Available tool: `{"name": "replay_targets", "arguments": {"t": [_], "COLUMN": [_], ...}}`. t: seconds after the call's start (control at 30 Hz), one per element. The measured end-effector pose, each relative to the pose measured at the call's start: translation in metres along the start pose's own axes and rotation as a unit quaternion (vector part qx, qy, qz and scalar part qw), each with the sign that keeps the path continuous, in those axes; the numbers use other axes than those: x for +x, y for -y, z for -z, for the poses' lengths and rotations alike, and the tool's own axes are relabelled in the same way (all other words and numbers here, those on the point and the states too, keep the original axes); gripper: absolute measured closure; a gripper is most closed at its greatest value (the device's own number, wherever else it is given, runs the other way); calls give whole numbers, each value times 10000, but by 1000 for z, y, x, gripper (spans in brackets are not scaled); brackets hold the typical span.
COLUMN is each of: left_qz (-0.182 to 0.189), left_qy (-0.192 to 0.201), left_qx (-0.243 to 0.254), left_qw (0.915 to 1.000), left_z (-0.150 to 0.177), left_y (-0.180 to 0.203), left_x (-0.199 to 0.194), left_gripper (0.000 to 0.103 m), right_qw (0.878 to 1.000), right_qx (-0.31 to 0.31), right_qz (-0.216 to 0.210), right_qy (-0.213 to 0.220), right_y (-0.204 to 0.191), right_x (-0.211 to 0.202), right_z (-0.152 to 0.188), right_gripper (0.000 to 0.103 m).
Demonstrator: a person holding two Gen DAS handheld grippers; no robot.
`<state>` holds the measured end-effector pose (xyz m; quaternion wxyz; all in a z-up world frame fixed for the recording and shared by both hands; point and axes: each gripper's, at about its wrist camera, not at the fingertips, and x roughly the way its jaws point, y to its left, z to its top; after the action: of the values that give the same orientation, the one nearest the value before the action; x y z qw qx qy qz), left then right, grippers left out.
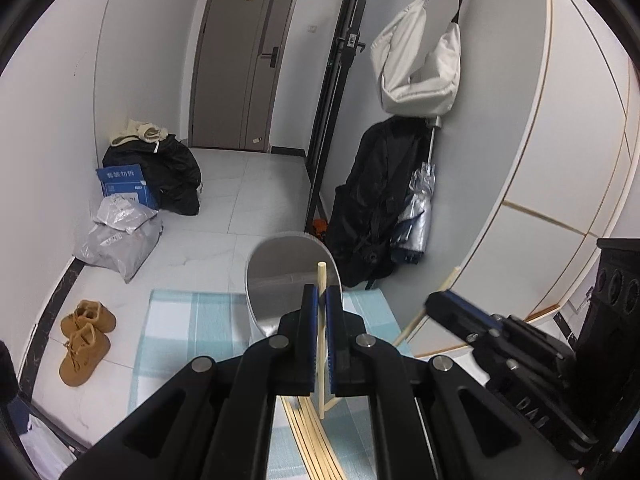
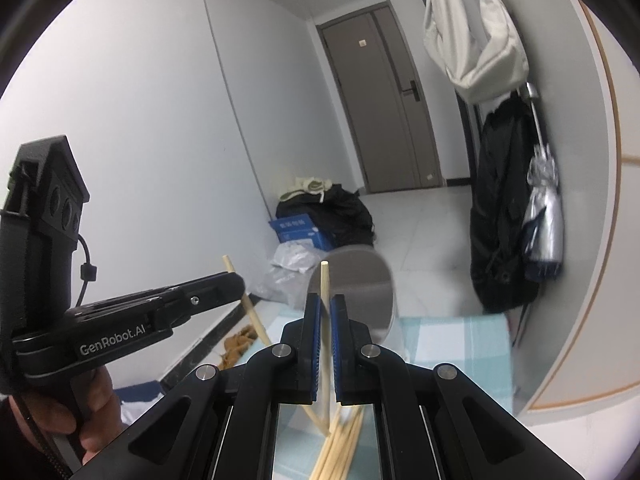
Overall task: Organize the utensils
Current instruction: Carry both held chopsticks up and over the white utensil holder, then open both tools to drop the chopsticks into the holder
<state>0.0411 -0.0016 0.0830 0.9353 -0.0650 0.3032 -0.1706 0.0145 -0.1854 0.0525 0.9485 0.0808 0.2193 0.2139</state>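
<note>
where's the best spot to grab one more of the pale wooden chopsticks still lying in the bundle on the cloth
Judging from the pale wooden chopsticks lying flat and fanned on the blue checked cloth, take one at the fan's outer edge, where the sticks spread apart. Come from above with the jaws across its thin round shaft, near mid-length. Both the left gripper and the right gripper are already shut on a stick each.

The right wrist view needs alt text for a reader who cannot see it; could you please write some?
The right gripper is shut on one upright chopstick, above loose chopsticks on a pale blue checked cloth. At left, the left gripper holds another chopstick; a closed door stands beyond.
</note>
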Motion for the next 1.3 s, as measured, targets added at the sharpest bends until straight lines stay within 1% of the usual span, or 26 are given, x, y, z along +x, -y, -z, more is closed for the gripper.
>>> {"name": "replay_targets", "arguments": {"t": [0.2,0.3,0.43,0.5,0.67,0.7,0.8,0.9,0.97,1.1,1.2,1.27,1.3], "left_qz": [169,125,39,60,53,-6,-252,-223,-142,49,141,362,415], "left_qy": [37,141,251,292,368,377,426,258,110,-71,-110,-154,-176], "left_qx": [-85,-32,-23,-10,15,50,118,-92,-227,-400,-351,-280,-225], "left_qw": [9998,9998,9997,9996,9993,9993,9987,9994,9996,9992,9992,9988,9987], "left_z": [-39,-57,-83,-92,-105,-106,-106,-101,-96,-85,-79,-77,-78], "left_y": [-6,-6,-10,-13,-22,-25,-33,-48,-57,-72,-72,-69,-67], "left_x": [-6,-5,4,10,29,35,52,70,82,97,100,102,104], "left_gripper": [103,103,103,103,103,103,103,103,103,103,103,103,103], "right_qw": [9998,9997,9994,9992,9989,9987,9984,9959,9934,9901,9885,9874,9865], "right_qx": [-59,-49,-193,-259,-399,-445,-544,-898,-1106,-1257,-1267,-1274,-1272], "right_qz": [5,-15,-22,-9,65,102,109,19,-9,-102,-213,-286,-356], "right_qy": [175,219,303,302,241,214,89,-93,-313,-611,-800,-899,-967], "right_y": [2,3,2,2,7,10,13,13,14,17,21,21,21], "right_x": [1,8,24,35,68,76,98,122,136,152,161,165,166], "right_z": [-48,-69,-98,-110,-129,-132,-133,-128,-121,-105,-92,-87,-83], "right_gripper": [99,99,99,99,99,99,99,99,99,99,99,99,99]}}
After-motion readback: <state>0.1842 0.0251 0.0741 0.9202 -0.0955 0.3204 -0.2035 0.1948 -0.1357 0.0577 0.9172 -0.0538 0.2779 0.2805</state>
